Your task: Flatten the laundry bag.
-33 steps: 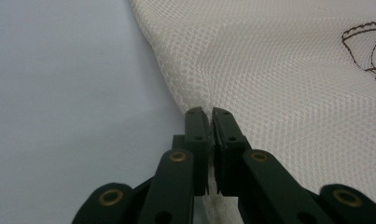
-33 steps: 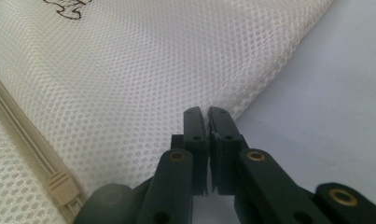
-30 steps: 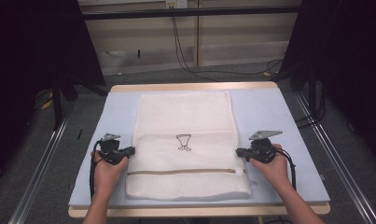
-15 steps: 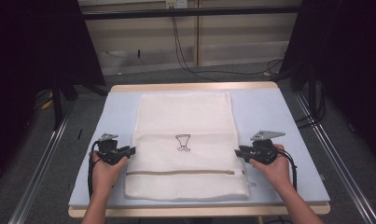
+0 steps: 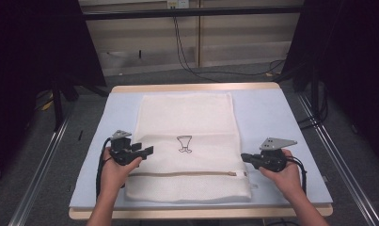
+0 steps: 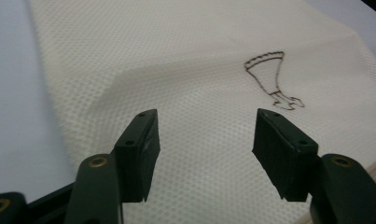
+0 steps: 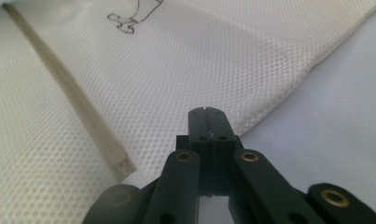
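Note:
A white mesh bag (image 5: 187, 117) lies flat on the pale blue table top (image 5: 267, 113), with a black emblem (image 5: 184, 143) at its middle and a zipper (image 5: 187, 174) across its near end. My left gripper (image 5: 147, 150) hovers over the bag's left edge. Its jaws have just been opening and stand open, with nothing between them and mesh (image 6: 176, 56) below my left gripper (image 6: 206, 119). My right gripper (image 5: 243, 157) sits at the bag's right edge near the zipper's end (image 7: 122, 165). In its own view my right gripper (image 7: 206, 112) has just closed and is shut, empty.
The table's wooden rim (image 5: 196, 87) runs along the far side. Metal rails (image 5: 41, 165) flank the table on the floor. Cables (image 5: 187, 56) hang down the back wall. Dark curtains stand at both sides.
The left gripper's jaws have spread apart, and that hand has lifted and shifted a little right over the bag's edge. The right gripper has stayed near the bag's right edge.

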